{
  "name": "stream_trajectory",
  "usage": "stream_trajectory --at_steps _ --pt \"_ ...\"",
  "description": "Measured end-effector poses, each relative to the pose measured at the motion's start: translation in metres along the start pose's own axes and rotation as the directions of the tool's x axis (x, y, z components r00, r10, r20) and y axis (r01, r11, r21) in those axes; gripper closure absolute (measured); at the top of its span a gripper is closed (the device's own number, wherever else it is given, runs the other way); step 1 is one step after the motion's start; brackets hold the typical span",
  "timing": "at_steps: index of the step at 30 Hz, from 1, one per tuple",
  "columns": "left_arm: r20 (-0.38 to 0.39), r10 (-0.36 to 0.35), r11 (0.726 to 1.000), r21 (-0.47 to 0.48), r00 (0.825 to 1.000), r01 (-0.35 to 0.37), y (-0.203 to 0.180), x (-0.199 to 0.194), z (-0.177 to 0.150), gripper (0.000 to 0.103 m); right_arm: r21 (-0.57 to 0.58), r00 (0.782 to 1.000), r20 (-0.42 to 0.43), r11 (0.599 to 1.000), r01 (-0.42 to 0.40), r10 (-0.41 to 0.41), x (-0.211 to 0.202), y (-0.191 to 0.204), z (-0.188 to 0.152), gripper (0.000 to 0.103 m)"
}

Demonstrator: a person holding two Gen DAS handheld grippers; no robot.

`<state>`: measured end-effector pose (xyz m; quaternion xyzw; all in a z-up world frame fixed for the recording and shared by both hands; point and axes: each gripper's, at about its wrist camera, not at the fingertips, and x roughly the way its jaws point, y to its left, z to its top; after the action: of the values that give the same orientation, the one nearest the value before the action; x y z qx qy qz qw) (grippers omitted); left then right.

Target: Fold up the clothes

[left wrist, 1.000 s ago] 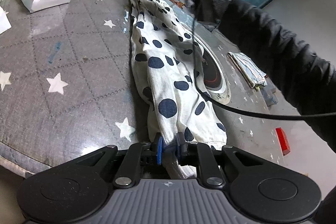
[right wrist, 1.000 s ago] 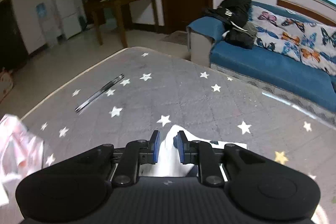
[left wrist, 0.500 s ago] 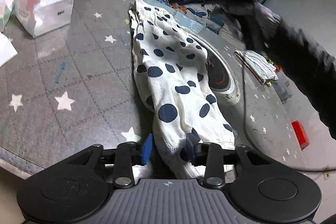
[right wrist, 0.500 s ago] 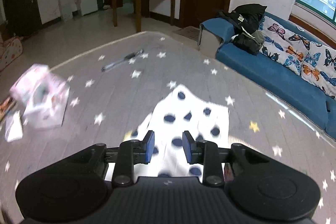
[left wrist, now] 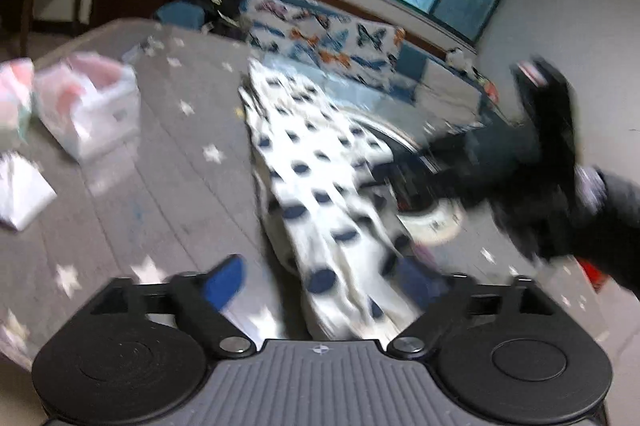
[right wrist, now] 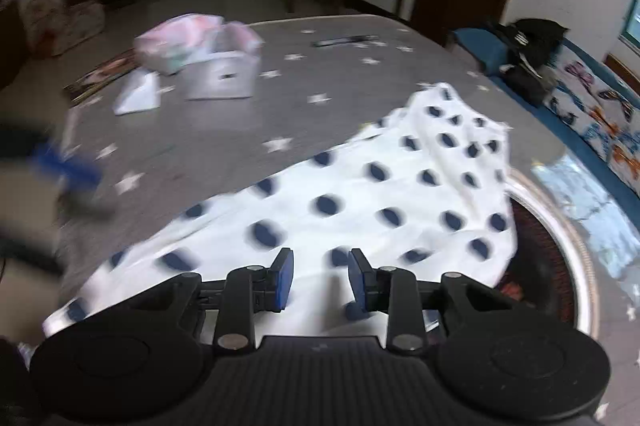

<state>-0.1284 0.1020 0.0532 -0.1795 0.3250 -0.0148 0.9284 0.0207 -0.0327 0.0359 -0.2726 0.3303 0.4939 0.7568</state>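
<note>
A white garment with dark blue polka dots [left wrist: 316, 178] lies folded into a long strip on the grey star-print table cover [left wrist: 168, 166]. It also shows in the right wrist view [right wrist: 360, 194]. My left gripper [left wrist: 324, 278] is wide open over the near end of the strip and holds nothing. My right gripper [right wrist: 320, 278] is open above the cloth and empty. The right gripper and the sleeved arm appear blurred at the right of the left wrist view [left wrist: 552, 154].
A white and pink tissue box [left wrist: 88, 106] and white packets [left wrist: 20, 186] lie at the left of the table. A round hob ring [right wrist: 560, 250] sits beside the cloth. A blue butterfly-print sofa [left wrist: 340, 46] stands behind the table. A pen [right wrist: 344, 40] lies far back.
Both grippers have opened and let go of the garment. Both have pulled back and up from it. The strip now lies flat on the table.
</note>
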Motion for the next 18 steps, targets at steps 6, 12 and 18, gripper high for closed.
stream_trajectory --at_steps 6,12,18 --pt "0.093 0.093 0.994 0.04 0.991 -0.097 0.009 0.01 0.037 0.0 -0.026 0.999 0.042 0.999 -0.021 0.022 -0.003 0.03 -0.017 0.073" --pt "0.067 0.122 0.99 0.07 0.99 -0.126 0.012 0.04 0.051 0.006 -0.112 0.999 0.05 0.994 0.013 -0.008 -0.007 0.054 -0.035 0.073" --pt "0.004 0.127 0.983 0.134 0.992 -0.126 0.002 0.068 0.037 0.022 -0.1 0.994 0.103 0.995 -0.014 0.025 -0.035 0.06 -0.043 0.073"
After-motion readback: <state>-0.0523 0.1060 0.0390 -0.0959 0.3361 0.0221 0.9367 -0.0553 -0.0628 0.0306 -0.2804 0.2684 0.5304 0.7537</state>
